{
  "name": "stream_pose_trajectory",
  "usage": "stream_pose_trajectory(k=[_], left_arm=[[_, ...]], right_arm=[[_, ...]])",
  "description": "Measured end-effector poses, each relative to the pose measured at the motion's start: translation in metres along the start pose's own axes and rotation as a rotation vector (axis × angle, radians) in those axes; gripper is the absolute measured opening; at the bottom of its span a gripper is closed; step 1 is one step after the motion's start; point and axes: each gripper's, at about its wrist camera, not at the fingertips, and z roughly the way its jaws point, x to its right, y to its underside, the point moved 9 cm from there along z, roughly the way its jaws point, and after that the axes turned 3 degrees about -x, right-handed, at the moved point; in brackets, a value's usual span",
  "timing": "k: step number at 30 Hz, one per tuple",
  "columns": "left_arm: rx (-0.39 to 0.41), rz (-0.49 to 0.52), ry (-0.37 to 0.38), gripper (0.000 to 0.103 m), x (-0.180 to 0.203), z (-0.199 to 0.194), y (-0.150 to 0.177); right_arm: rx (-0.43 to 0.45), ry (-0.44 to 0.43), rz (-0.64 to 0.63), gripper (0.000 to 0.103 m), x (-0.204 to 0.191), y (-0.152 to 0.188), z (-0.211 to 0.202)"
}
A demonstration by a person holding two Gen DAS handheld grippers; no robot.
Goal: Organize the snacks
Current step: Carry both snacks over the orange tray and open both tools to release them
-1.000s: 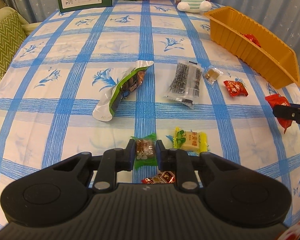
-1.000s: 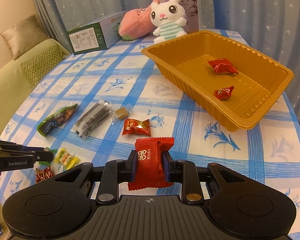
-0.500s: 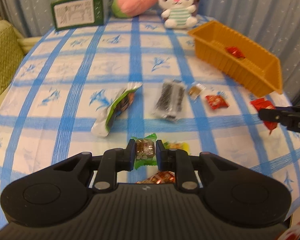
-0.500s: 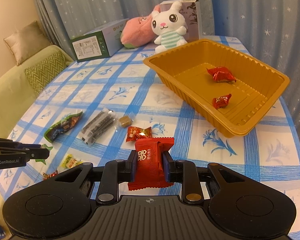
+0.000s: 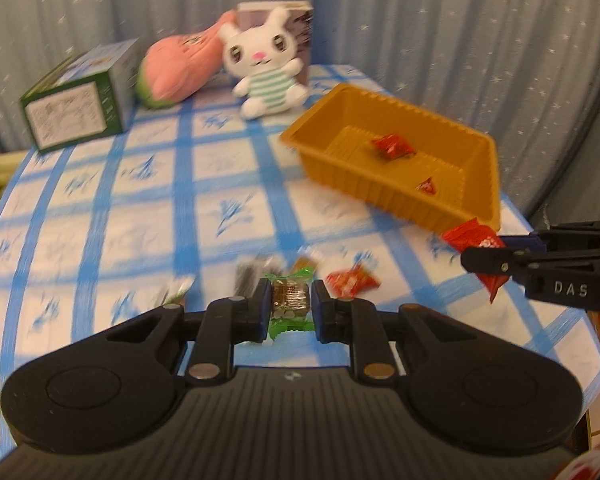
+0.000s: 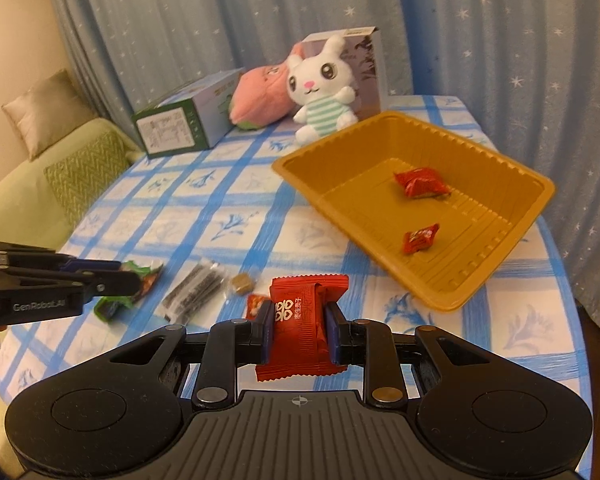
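The orange tray [image 6: 452, 280] sits right of centre in the right wrist view, on a blue-checked tablecloth [image 6: 228, 208]. Two red wrapped snacks lie on its ribbed floor: a larger one [image 6: 420, 183] toward the far side and a smaller one [image 6: 420, 238] nearer the front wall, apart from each other. In the left wrist view the same tray [image 5: 452, 208] sits at centre right, with both red snacks showing inside it.

The right gripper [image 6: 299, 322], low in the centre of its own view, has its jaws closed on a red packet [image 6: 306, 320] printed with white characters; the packet stands upright between the pads and sticks out above and below them. In the left wrist view this gripper [image 5: 484, 258] comes in from the right edge, with the packet [image 5: 474, 238] at its tip, just in front of the tray's near corner.

The left gripper [image 5: 291, 304] is closed on a green-wrapped candy [image 5: 290, 302] with a brown middle, pinched between both pads. In the right wrist view it [image 6: 112, 280] reaches in from the left edge.

Loose on the cloth in front of the tray lie a dark packet [image 6: 194, 288], a small brown cube [image 6: 241, 282], a red-and-white candy [image 6: 256, 304] just beside the right gripper's left pad, and a green pouch [image 6: 112, 306] under the left gripper.

At the far end of the table stand a white plush rabbit [image 6: 324, 88], a pink plush [image 6: 260, 96], a green box [image 6: 180, 128] and a grey box [image 6: 364, 68], all before a blue starred curtain [image 6: 480, 40].
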Motion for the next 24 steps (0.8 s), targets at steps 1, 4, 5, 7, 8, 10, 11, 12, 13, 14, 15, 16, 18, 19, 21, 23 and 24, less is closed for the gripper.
stream_pose_trajectory(k=[1, 4, 5, 7, 8, 10, 11, 12, 13, 14, 15, 16, 18, 19, 21, 23, 24], left_arm=[[0.006, 0.010, 0.008, 0.019, 0.003, 0.003, -0.007], [0.021, 0.045, 0.025, 0.019, 0.015, 0.013, -0.028], [0.028, 0.057, 0.031, 0.019, 0.019, 0.016, -0.036], [0.039, 0.079, 0.042, 0.019, 0.028, 0.023, -0.052], [0.046, 0.091, 0.050, 0.019, 0.032, 0.027, -0.060], [0.057, 0.113, 0.061, 0.019, 0.041, 0.034, -0.075], [0.062, 0.123, 0.065, 0.019, 0.045, 0.037, -0.082], [0.066, 0.132, 0.074, 0.019, 0.049, 0.041, -0.089], [0.069, 0.139, 0.081, 0.019, 0.053, 0.045, -0.096], [0.073, 0.148, 0.085, 0.019, 0.057, 0.049, -0.103], [0.077, 0.158, 0.089, 0.019, 0.061, 0.052, -0.109], [0.080, 0.167, 0.092, 0.019, 0.065, 0.056, -0.114], [0.078, 0.182, 0.102, 0.019, 0.072, 0.064, -0.123], [0.075, 0.187, 0.108, 0.019, 0.074, 0.069, -0.127], [0.068, 0.198, 0.113, 0.019, 0.080, 0.078, -0.133], [0.055, 0.209, 0.116, 0.019, 0.086, 0.089, -0.138], [0.050, 0.214, 0.115, 0.019, 0.089, 0.093, -0.140]], right_arm=[[0.005, 0.006, 0.006, 0.027, 0.003, -0.003, -0.001], [0.018, 0.029, 0.022, 0.027, 0.013, -0.013, -0.003], [0.025, 0.035, 0.028, 0.027, 0.017, -0.017, -0.004], [0.037, 0.053, 0.039, 0.027, 0.025, -0.024, -0.005], [0.041, 0.062, 0.046, 0.027, 0.030, -0.028, -0.006], [0.053, 0.078, 0.063, 0.027, 0.040, -0.036, -0.006], [0.059, 0.086, 0.070, 0.027, 0.045, -0.039, -0.007], [0.066, 0.095, 0.077, 0.027, 0.050, -0.043, -0.007], [0.071, 0.104, 0.084, 0.027, 0.055, -0.047, -0.007], [0.075, 0.113, 0.090, 0.027, 0.060, -0.050, -0.007], [0.080, 0.121, 0.096, 0.027, 0.065, -0.053, -0.007], [0.083, 0.129, 0.103, 0.027, 0.071, -0.056, -0.007], [0.091, 0.147, 0.118, 0.027, 0.081, -0.061, -0.006], [0.093, 0.155, 0.125, 0.027, 0.087, -0.064, -0.005], [0.099, 0.165, 0.137, 0.027, 0.096, -0.069, -0.003], [0.102, 0.177, 0.147, 0.027, 0.106, -0.075, -0.001], [0.106, 0.182, 0.151, 0.027, 0.110, -0.078, 0.000]])
